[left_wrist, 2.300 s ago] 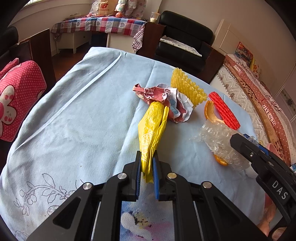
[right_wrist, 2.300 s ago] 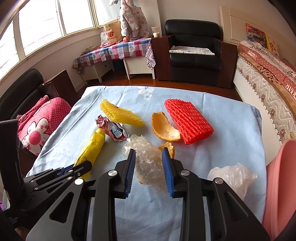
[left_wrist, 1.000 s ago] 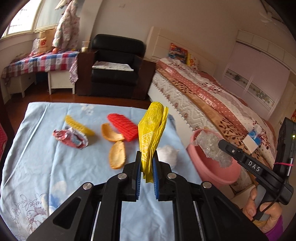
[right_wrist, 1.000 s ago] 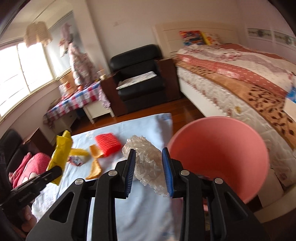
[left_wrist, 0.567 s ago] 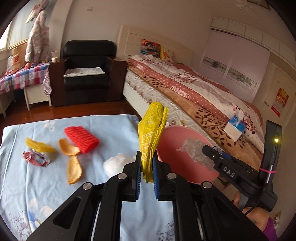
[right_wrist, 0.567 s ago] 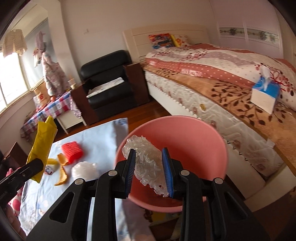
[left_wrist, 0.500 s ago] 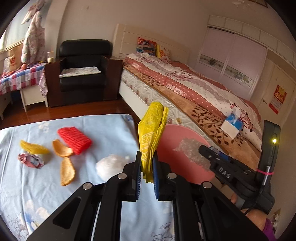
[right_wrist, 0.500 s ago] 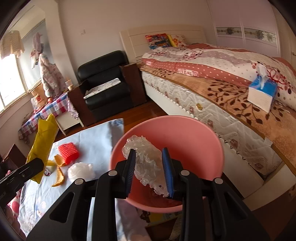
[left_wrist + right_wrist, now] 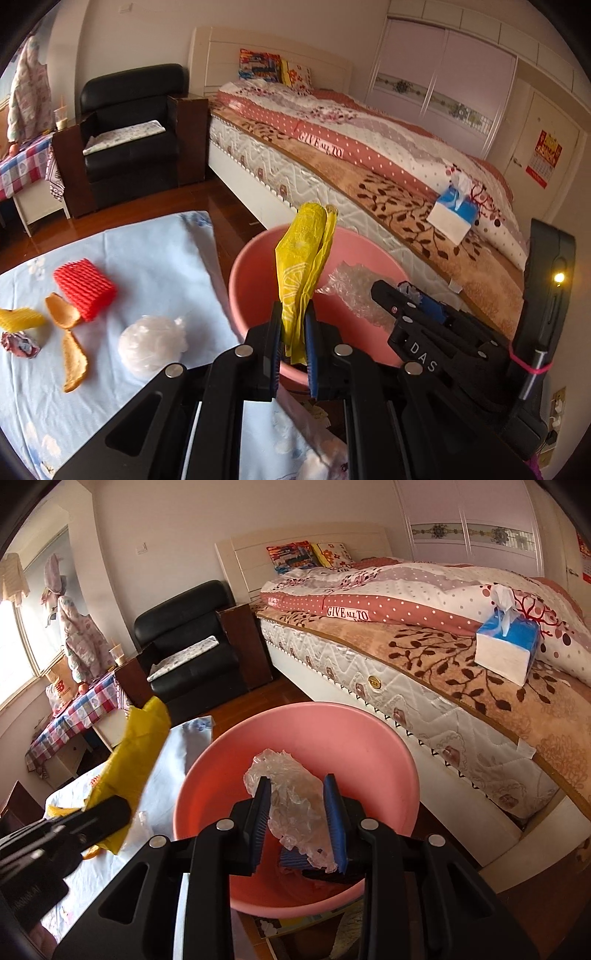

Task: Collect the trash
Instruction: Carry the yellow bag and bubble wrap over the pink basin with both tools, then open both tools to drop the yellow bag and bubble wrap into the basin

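Left gripper (image 9: 292, 325) clamping yellow bag (image 9: 303, 266), right gripper (image 9: 299, 805) part-open around clear plastic (image 9: 291, 797)

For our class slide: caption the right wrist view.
Right claw, spread, with clear plastic wrap over the pink basin.

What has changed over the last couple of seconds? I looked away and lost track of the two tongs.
Both tongs swung from the table toward the pink basin. The right tongs, over it, have widened, their grip on the clear plastic wrap loosening. The left tongs remain clamped on the yellow bag. The red foam net and orange peels stayed put.
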Available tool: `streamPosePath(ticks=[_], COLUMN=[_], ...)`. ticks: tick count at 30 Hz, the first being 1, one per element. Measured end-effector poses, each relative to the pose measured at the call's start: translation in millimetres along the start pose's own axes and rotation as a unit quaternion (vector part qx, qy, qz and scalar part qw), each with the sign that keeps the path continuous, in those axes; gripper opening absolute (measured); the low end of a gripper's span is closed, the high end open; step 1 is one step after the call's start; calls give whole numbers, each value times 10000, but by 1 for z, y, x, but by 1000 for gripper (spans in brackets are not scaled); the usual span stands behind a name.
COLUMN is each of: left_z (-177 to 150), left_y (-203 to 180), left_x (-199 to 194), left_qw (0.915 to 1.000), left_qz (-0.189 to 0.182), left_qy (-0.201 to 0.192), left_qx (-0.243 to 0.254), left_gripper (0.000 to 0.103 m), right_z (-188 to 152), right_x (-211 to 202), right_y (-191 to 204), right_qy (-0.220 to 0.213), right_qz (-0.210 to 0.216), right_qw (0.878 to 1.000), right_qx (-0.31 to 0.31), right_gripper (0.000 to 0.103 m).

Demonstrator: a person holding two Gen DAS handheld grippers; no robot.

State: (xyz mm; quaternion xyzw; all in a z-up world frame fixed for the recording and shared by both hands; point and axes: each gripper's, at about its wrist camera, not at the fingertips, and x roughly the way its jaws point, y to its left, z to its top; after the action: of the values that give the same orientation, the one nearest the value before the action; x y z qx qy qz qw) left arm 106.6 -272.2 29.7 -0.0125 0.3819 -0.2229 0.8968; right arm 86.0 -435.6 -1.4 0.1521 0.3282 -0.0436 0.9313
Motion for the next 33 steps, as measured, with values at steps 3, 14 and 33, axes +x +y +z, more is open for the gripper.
streamPosePath(ticks=[3,14,33], left_z=[0,-2,-6], left_y=[-5,-16,-19], left_x=[13,51,71], left_qw=[9999,9982,9964], left_qz=[44,127,212], left_qy=[134,542,756], left_qx=[58,215,306], left_gripper=[10,11,14], right_z=[1,3,2], right_x=[5,14,25], right_y=[-3,-6,-13], right_qy=[14,9,105], right_qz=[-41,-221,-363], right_qw=[10000,9997,9993], right_qx=[3,-49,-20], right_gripper=[30,30,30])
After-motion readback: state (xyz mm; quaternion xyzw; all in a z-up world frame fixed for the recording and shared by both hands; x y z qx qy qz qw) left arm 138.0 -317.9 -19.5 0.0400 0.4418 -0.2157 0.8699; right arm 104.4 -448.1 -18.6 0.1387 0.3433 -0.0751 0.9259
